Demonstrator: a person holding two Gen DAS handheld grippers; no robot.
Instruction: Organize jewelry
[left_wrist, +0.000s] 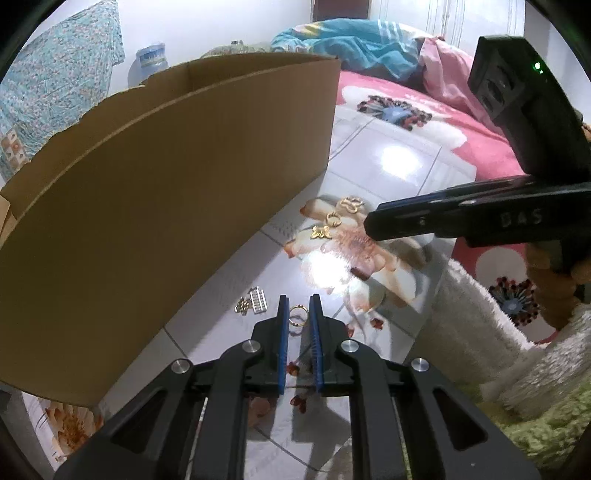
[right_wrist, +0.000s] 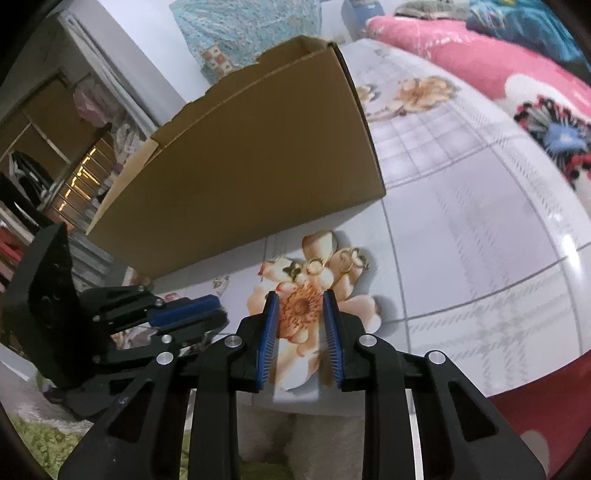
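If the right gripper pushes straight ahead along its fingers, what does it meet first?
Probably the flower-print table surface: the right gripper has nothing between its blue pads. The small gold rings lie just beyond the tips, so a shallower path might reach those first; depth is unclear.

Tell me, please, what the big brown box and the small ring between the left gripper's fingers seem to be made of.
The box looks like plain corrugated cardboard: matte brown, with fold creases and a torn top edge. The ring looks like metal with a polished gold-coloured finish, since it is thin and shines; whether it is real gold cannot be told. It sits between the blue pads of the left gripper.
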